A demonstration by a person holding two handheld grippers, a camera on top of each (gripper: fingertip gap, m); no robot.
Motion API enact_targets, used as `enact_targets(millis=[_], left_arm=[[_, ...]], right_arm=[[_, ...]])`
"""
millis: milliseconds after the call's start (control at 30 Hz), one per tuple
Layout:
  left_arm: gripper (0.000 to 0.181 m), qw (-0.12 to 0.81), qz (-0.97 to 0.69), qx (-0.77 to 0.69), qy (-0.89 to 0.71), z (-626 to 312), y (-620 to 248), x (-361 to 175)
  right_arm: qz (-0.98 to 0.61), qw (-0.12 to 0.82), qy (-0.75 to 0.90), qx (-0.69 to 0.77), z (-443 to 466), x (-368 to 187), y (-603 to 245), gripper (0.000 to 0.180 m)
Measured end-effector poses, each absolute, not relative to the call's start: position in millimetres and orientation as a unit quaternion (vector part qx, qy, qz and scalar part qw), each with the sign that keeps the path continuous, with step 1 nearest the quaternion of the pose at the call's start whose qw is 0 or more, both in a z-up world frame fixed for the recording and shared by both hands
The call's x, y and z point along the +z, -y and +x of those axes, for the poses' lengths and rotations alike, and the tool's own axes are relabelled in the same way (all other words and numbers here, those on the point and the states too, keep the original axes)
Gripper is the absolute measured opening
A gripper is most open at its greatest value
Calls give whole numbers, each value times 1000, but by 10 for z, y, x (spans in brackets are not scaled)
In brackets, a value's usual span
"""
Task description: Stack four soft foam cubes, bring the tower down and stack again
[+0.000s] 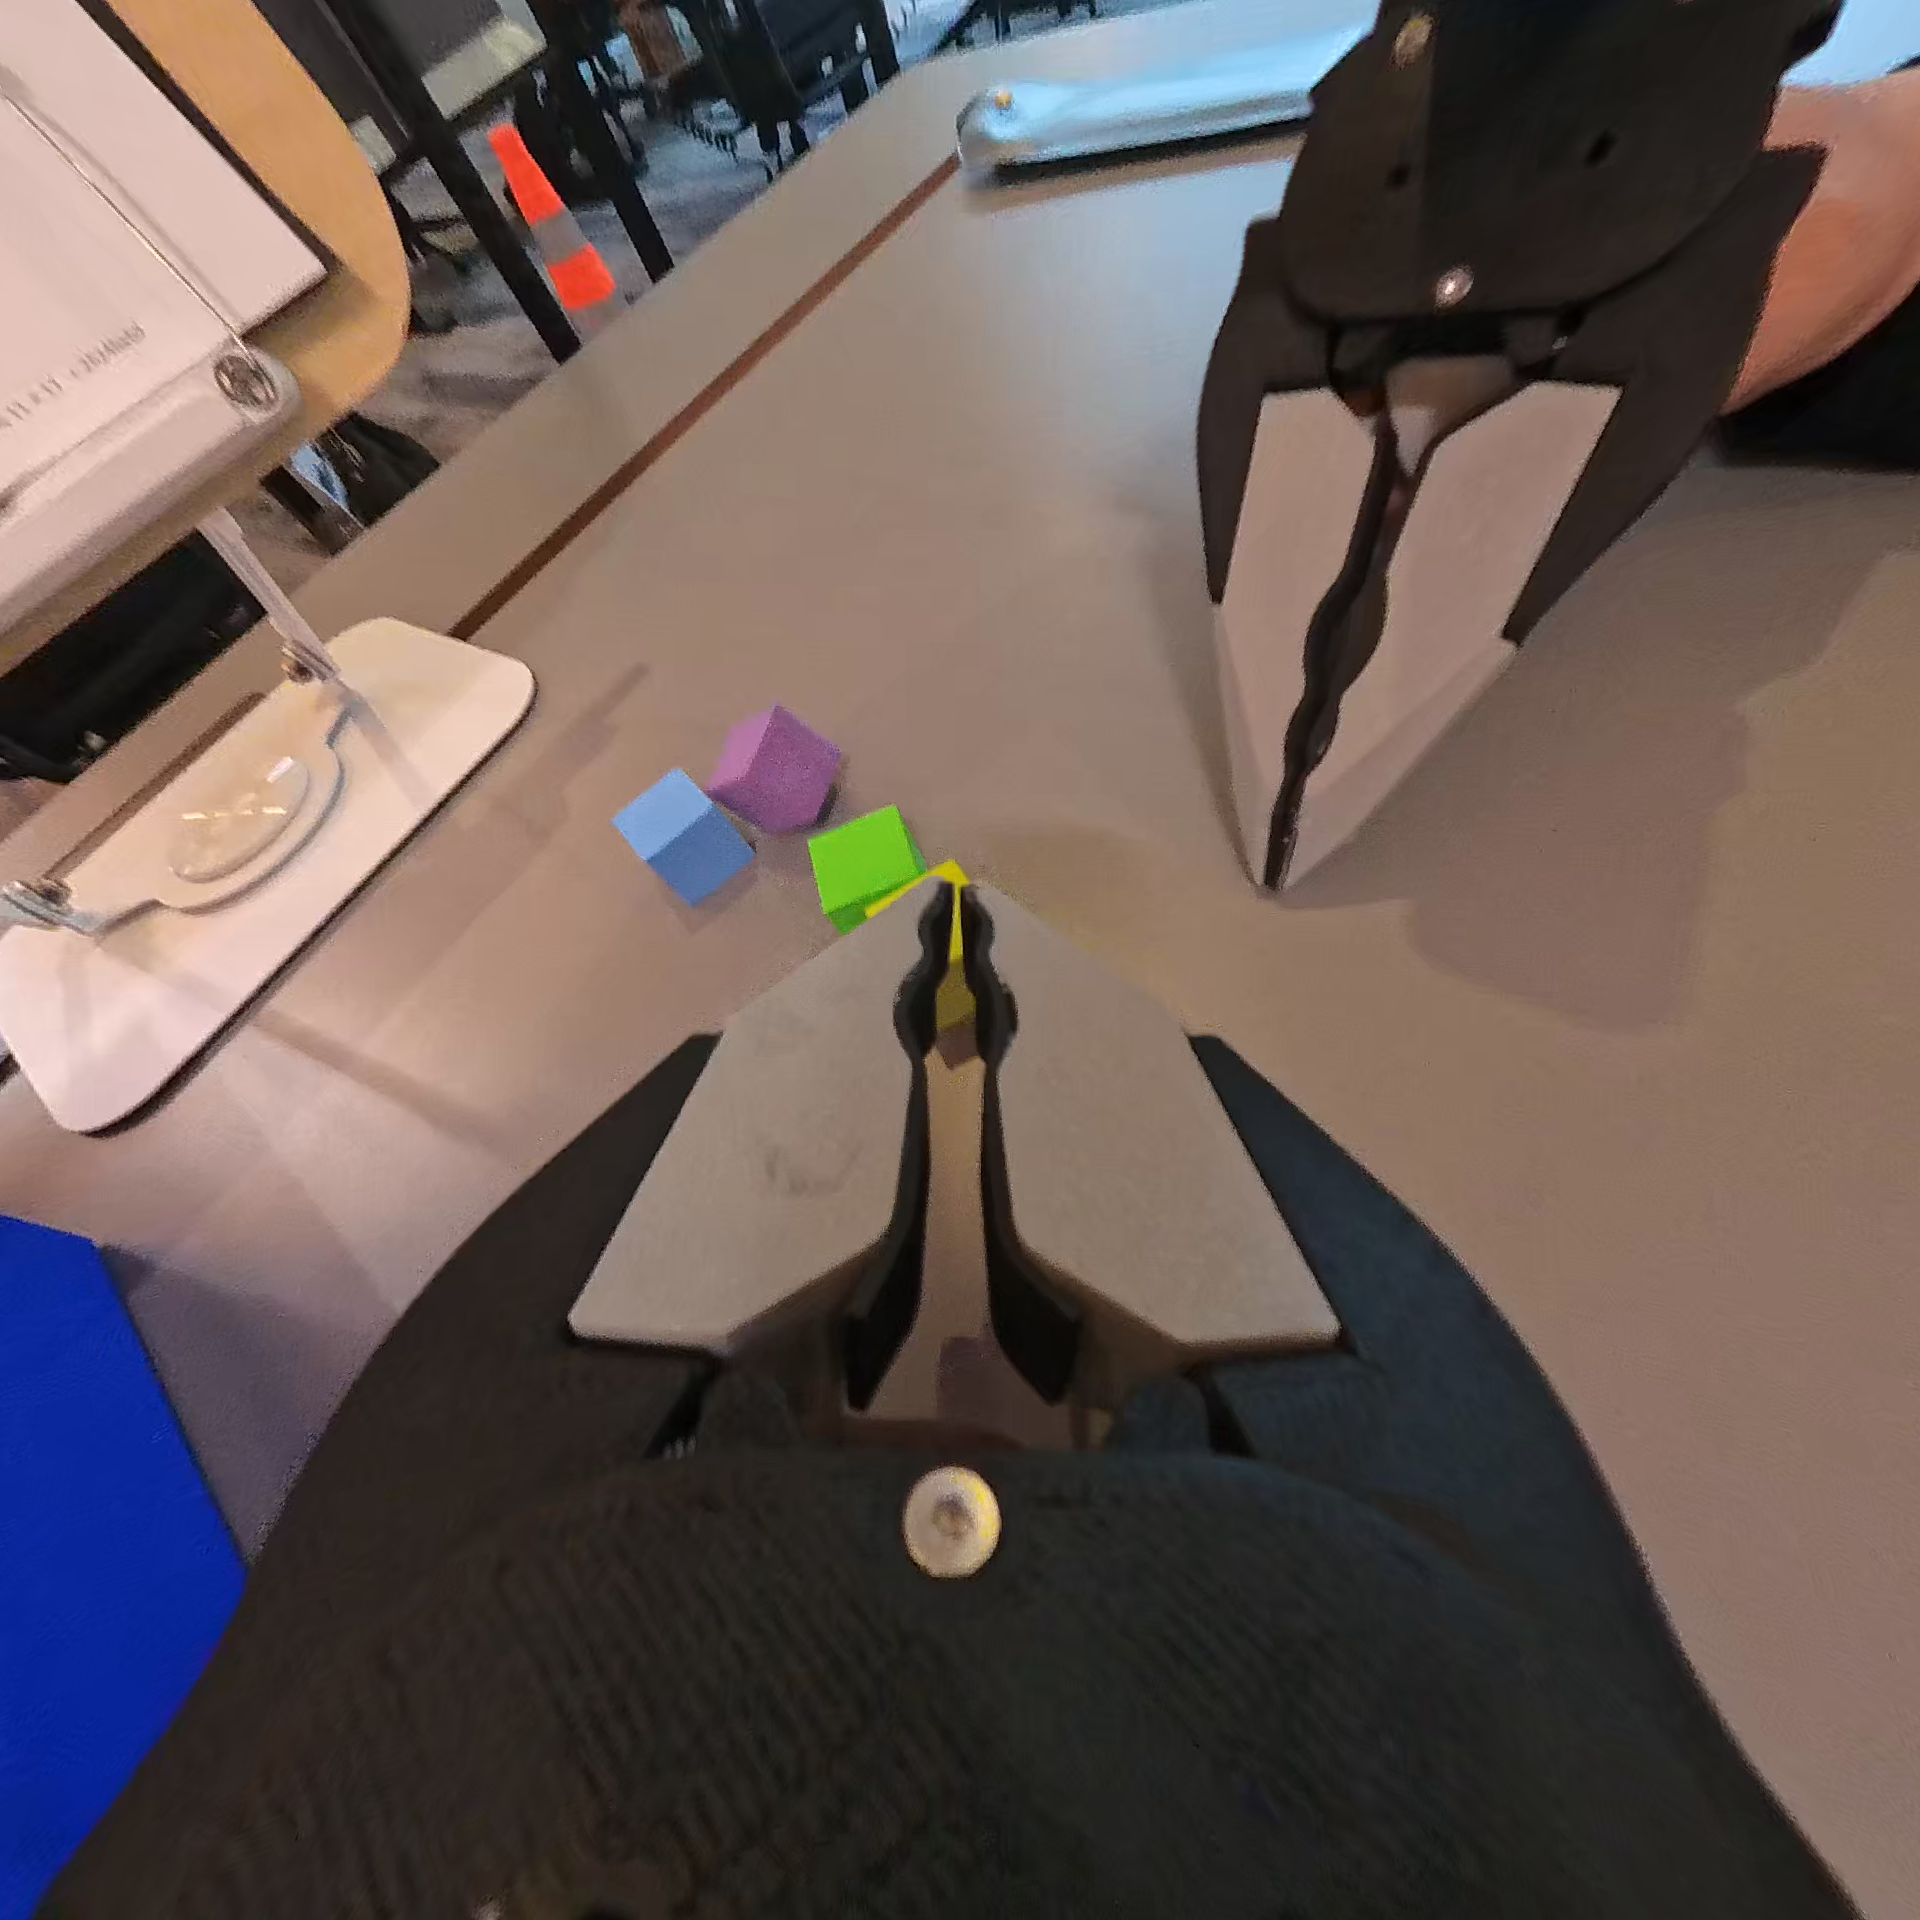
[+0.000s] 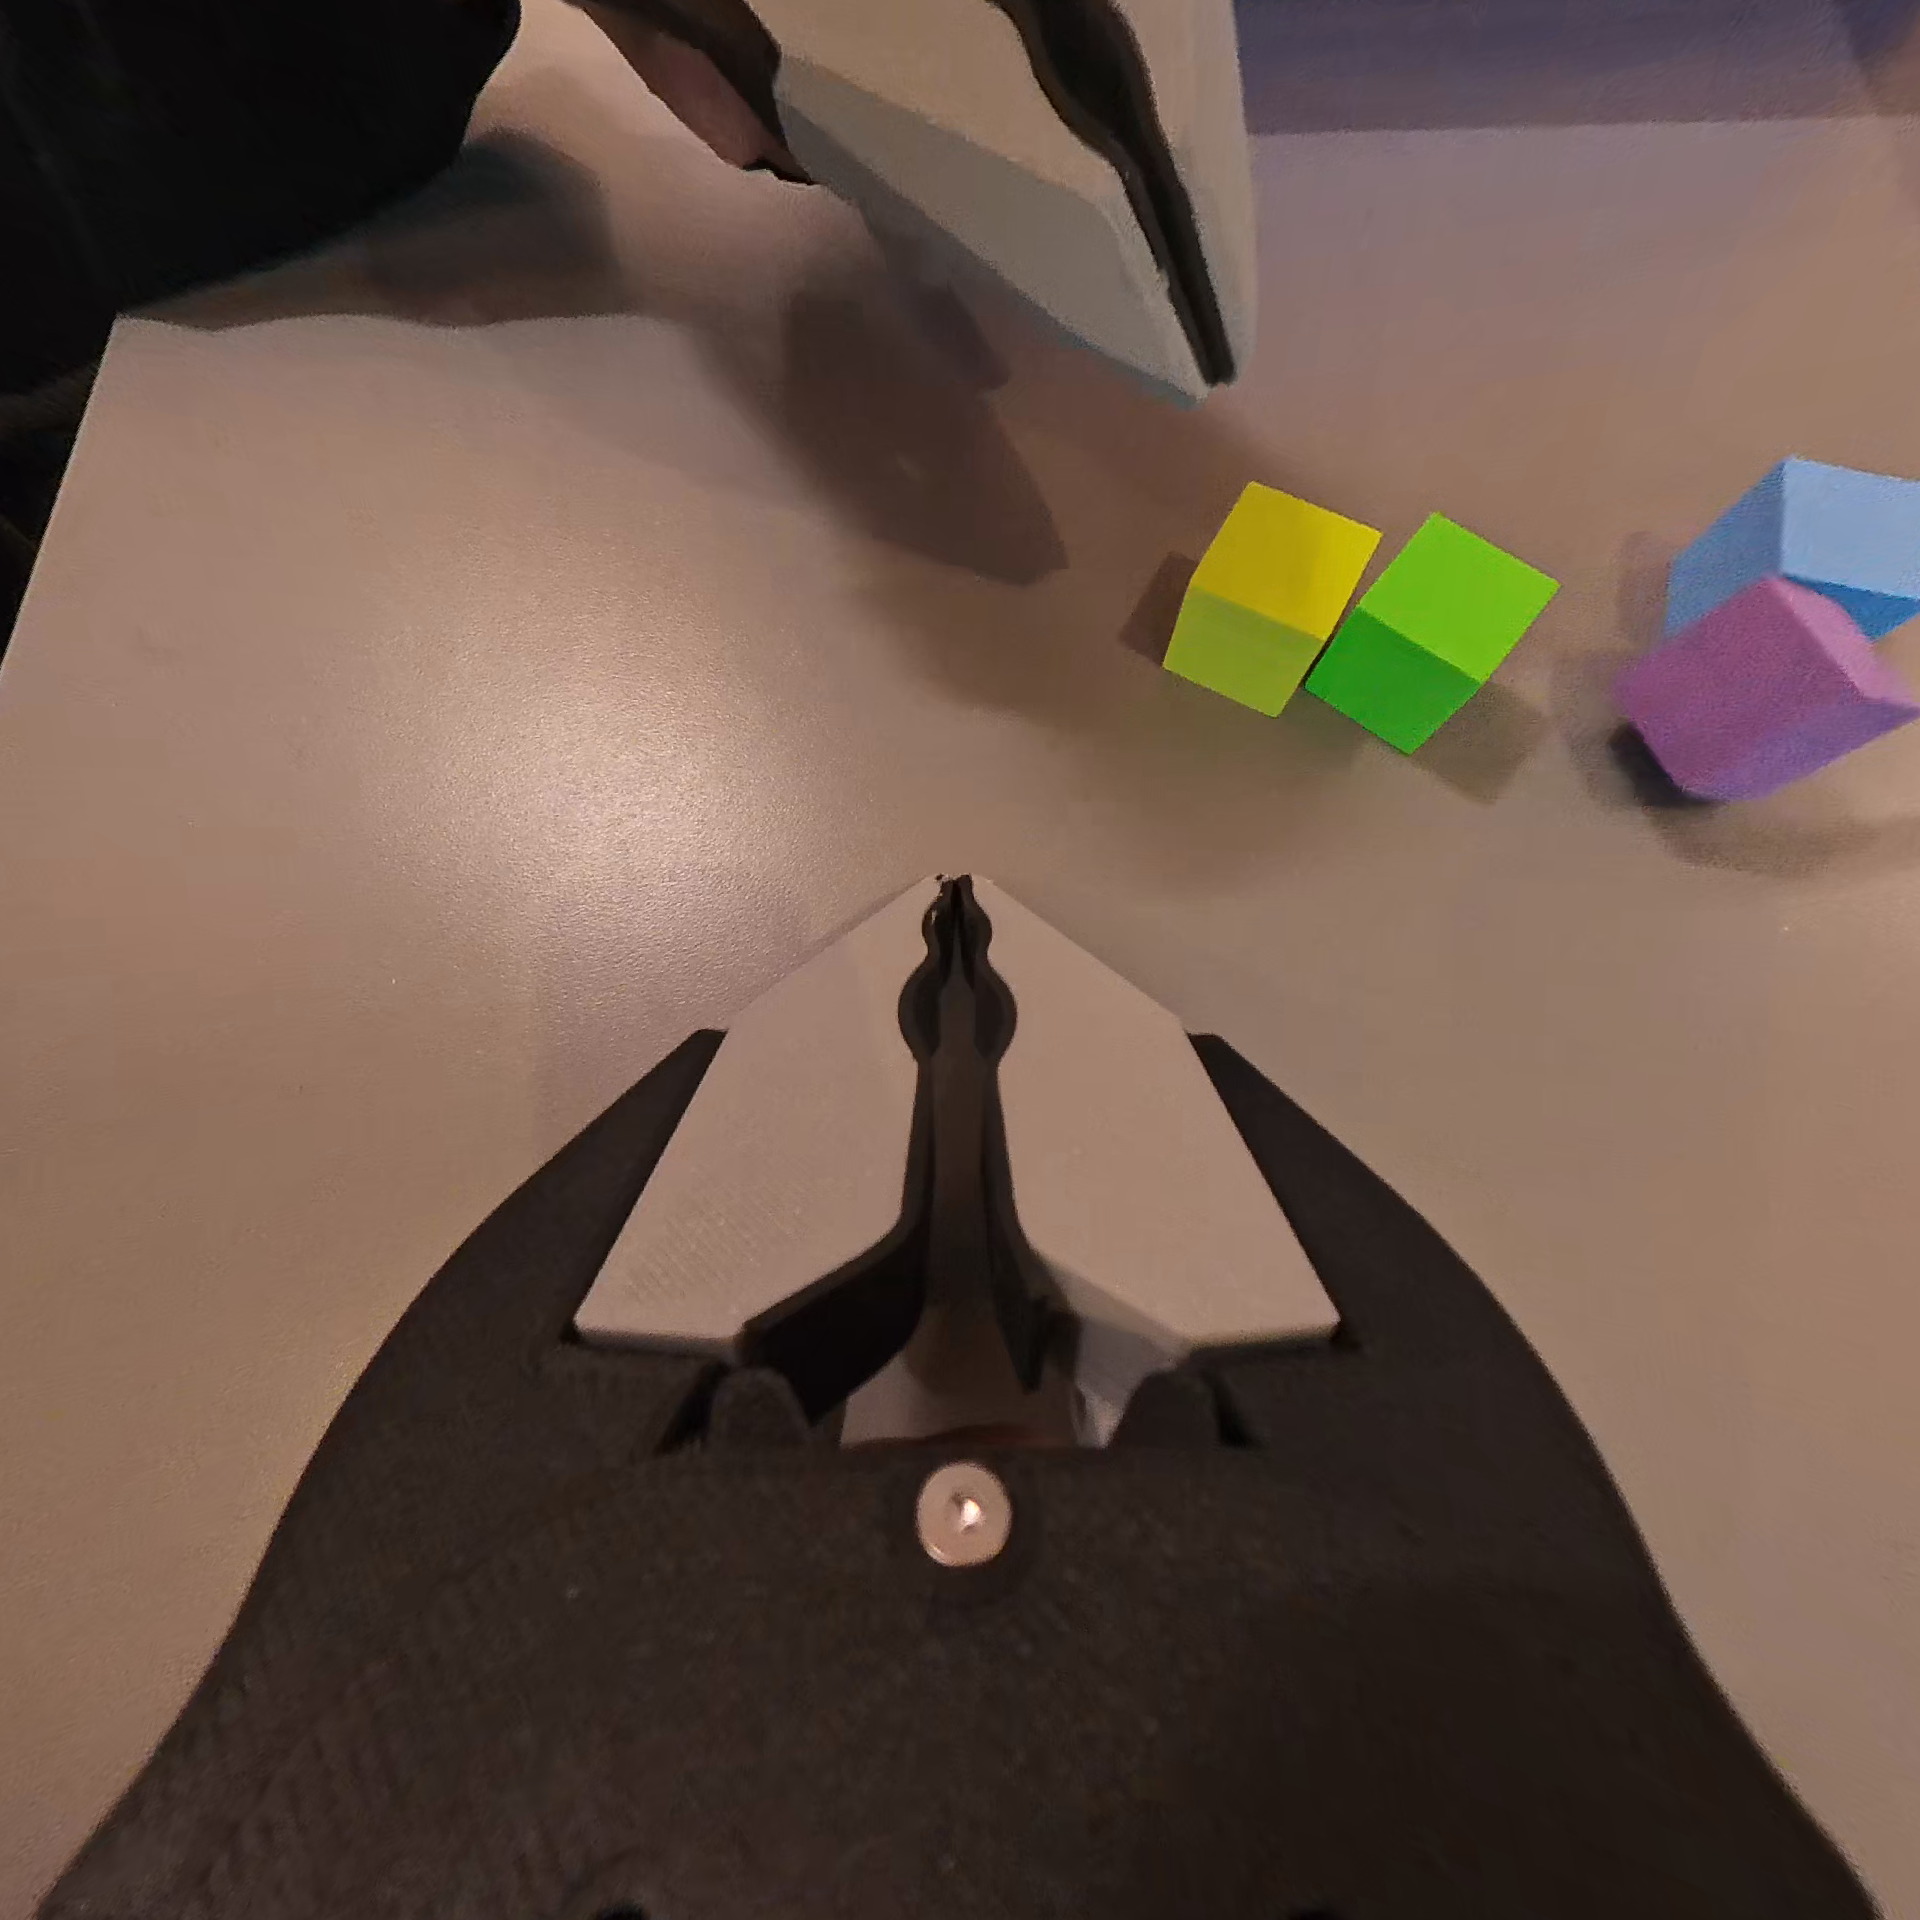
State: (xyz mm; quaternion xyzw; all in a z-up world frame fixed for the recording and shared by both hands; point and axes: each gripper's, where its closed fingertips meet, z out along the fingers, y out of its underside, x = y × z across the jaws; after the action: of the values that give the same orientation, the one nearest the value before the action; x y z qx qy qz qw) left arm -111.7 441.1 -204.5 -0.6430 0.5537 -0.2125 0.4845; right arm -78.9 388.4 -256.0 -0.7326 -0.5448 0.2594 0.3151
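Note:
Four foam cubes lie loose on the grey table [image 1: 1039,520], none stacked. The yellow cube [image 2: 1273,597] and the green cube [image 2: 1429,629] touch side by side. The purple cube [image 2: 1756,691] is tilted against the blue cube [image 2: 1808,551]. In the left wrist view I see the blue cube [image 1: 681,836], purple cube [image 1: 774,769] and green cube [image 1: 864,862]; the yellow cube [image 1: 940,878] is mostly hidden behind my fingers. My left gripper [image 1: 956,899] is shut and empty, hovering just short of the yellow cube; it also shows in the right wrist view [image 2: 1210,379]. My right gripper [image 2: 956,883] is shut and empty, to the right of the cubes [image 1: 1273,883].
A white stand base with a metal rod [image 1: 260,831] sits left of the cubes. A blue object [image 1: 83,1558] is at the lower left. A silver object [image 1: 1122,114] lies at the far end. The table's corner edge [image 2: 62,468] is close by. An orange cone [image 1: 551,234] stands on the floor. My right fingertips sit around 9 cm from my left ones.

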Motion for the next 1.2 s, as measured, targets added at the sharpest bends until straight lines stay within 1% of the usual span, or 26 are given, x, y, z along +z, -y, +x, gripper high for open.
enact_targets(millis=[200,300,367,400,500,667,733,767,1000,1133,1200], left_arm=[[0,398,-687,-197,-576,-1189,-4366,-2421],[21,383,-719,-164,-557,-1225,-4464,-2521],[30,384,-734,-164,-535,-1227,-4510,-2514],[34,385,-739,-165,-527,-1222,-4525,-2509],[37,383,-744,-164,-522,-1179,-4527,-2518],[39,386,-725,-163,-547,-1009,-4429,-2514],[37,390,-711,-161,-562,-957,-4386,-2510],[37,389,-705,-165,-570,-934,-4352,-2509],[37,389,-704,-166,-571,-907,-4344,-2507],[37,396,-718,-150,-553,-1000,-4459,-2507],[33,406,-727,-129,-538,-1067,-4557,-2507]], right_arm=[[-732,315,545,259,-788,-2559,-3884,0],[-733,315,545,259,-788,-2559,-3884,0],[-733,315,544,260,-788,-2559,-3884,0],[-733,314,544,261,-789,-2558,-3884,0],[-735,312,542,263,-792,-2557,-3886,0],[-732,310,545,268,-797,-2554,-3868,0],[-720,306,559,274,-812,-2548,-3808,11],[-712,305,569,275,-820,-2547,-3772,13],[-700,316,572,286,-827,-2492,-3741,14],[-720,360,532,263,-768,-2423,-3963,13],[-741,381,500,237,-697,-2413,-4135,13]])
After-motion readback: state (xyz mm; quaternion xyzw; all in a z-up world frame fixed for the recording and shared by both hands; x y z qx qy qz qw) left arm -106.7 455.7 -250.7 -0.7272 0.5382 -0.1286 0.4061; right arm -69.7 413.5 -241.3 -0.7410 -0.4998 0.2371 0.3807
